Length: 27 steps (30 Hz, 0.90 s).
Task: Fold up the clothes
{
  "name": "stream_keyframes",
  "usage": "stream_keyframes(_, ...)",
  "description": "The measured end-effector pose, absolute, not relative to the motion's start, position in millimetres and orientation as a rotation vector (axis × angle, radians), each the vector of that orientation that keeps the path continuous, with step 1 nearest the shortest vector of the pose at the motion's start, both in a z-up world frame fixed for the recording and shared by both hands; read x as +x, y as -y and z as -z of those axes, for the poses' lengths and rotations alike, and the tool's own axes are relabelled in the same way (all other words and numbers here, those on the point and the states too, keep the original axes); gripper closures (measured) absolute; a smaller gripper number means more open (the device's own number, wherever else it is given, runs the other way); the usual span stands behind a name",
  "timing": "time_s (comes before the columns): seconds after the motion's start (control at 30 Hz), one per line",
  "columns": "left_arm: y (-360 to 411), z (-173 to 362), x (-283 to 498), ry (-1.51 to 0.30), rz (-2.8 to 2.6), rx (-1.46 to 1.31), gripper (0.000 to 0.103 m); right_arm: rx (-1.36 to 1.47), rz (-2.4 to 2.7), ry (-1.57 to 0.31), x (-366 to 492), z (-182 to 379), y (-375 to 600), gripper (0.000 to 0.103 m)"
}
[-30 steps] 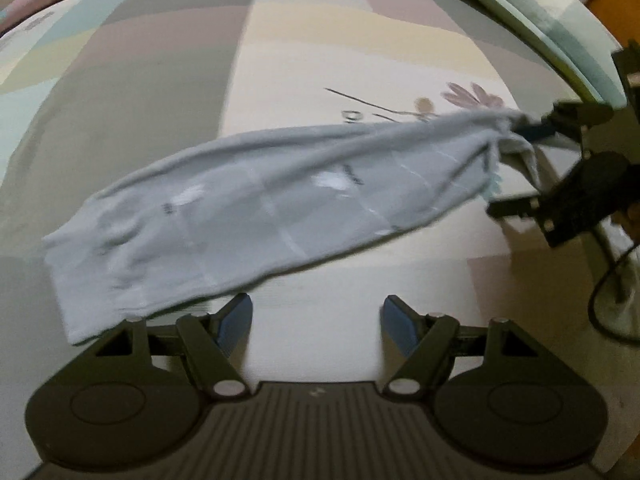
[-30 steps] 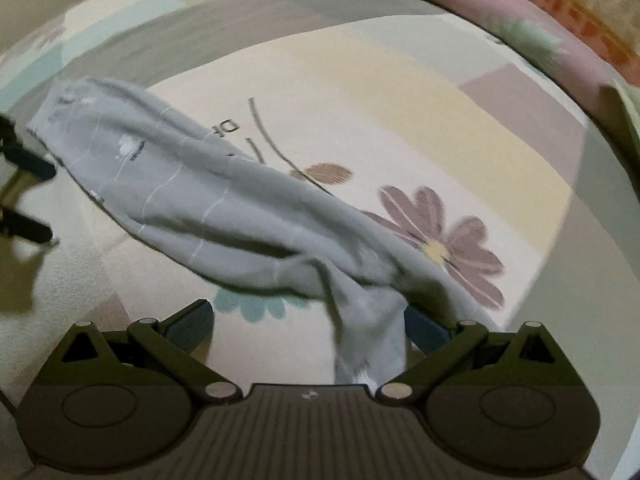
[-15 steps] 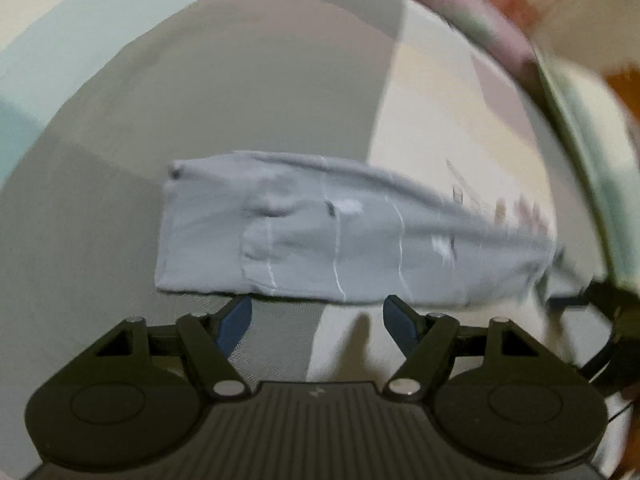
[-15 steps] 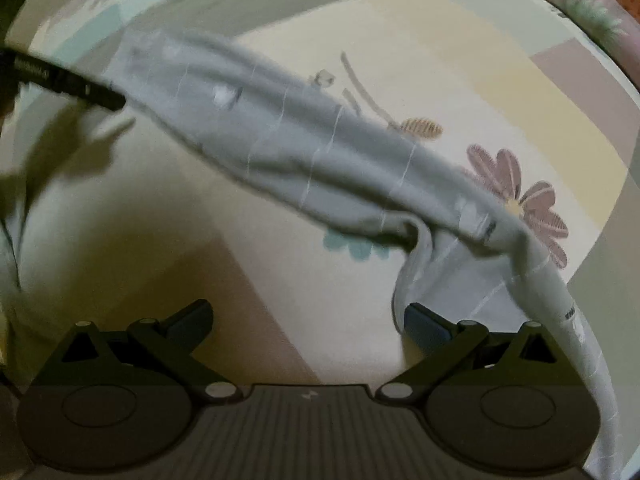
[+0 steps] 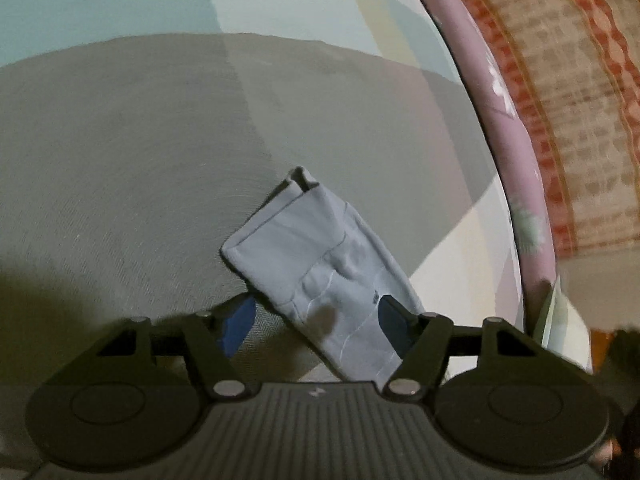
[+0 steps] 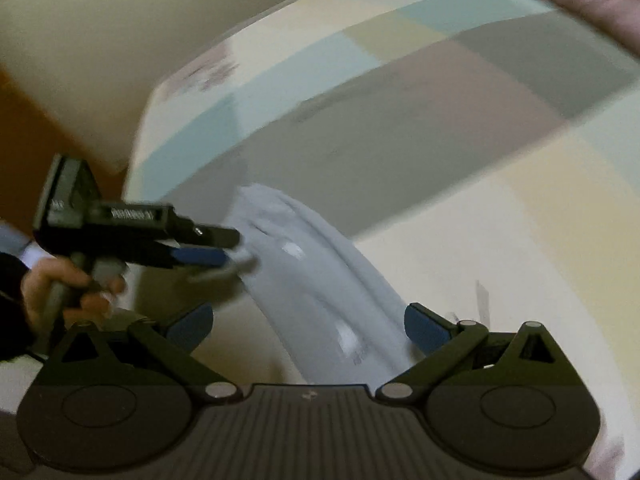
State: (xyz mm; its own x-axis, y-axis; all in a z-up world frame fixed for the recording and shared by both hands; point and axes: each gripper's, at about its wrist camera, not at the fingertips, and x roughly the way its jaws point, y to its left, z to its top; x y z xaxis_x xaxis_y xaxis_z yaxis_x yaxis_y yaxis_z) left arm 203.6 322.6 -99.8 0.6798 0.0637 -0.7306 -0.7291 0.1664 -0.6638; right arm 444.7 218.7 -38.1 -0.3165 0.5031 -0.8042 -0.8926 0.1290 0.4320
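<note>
A light grey garment [image 5: 320,264], folded into a long narrow strip, lies on a patchwork bedspread [image 5: 120,140]. In the left wrist view its near end runs between my left gripper [image 5: 316,324], whose jaws stand wide open just over the cloth. In the right wrist view the garment [image 6: 320,300] stretches away between the open jaws of my right gripper [image 6: 308,330]. The left gripper [image 6: 216,246] shows there too, side-on at the garment's far end, held by a hand [image 6: 60,292].
The bed's pink edge [image 5: 508,128] curves along the right in the left wrist view, with an orange patterned surface [image 5: 580,100] beyond it. A pale wall [image 6: 100,40] and brown floor lie past the bed's far corner in the right wrist view.
The right gripper let go of the garment's end, which now lies on the bed. The left gripper moved in over the garment's other end. Both views swung sharply.
</note>
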Motion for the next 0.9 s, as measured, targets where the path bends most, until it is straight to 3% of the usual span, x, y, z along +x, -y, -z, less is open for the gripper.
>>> stream_keyframes(0.33,-317,103,202,-0.562,-0.779,-1.387,0.042,-0.592,-1.721,-1.470,472,85,-329,0.000)
stream_keyframes(0.53,-310,119,192,-0.397,-0.800,-1.531,0.041,-0.498,-1.828,-1.616,483,104,-355,0.000)
stream_keyframes(0.63,-316,122,198,-0.363,-0.793,-1.535,0.033,-0.447,-1.880,-1.689,488,113,-368,0.000)
stream_keyframes(0.9,-331,131,199,-0.272,-0.770,-1.543,0.033,-0.418,-1.971,-1.821,492,128,-376,0.000)
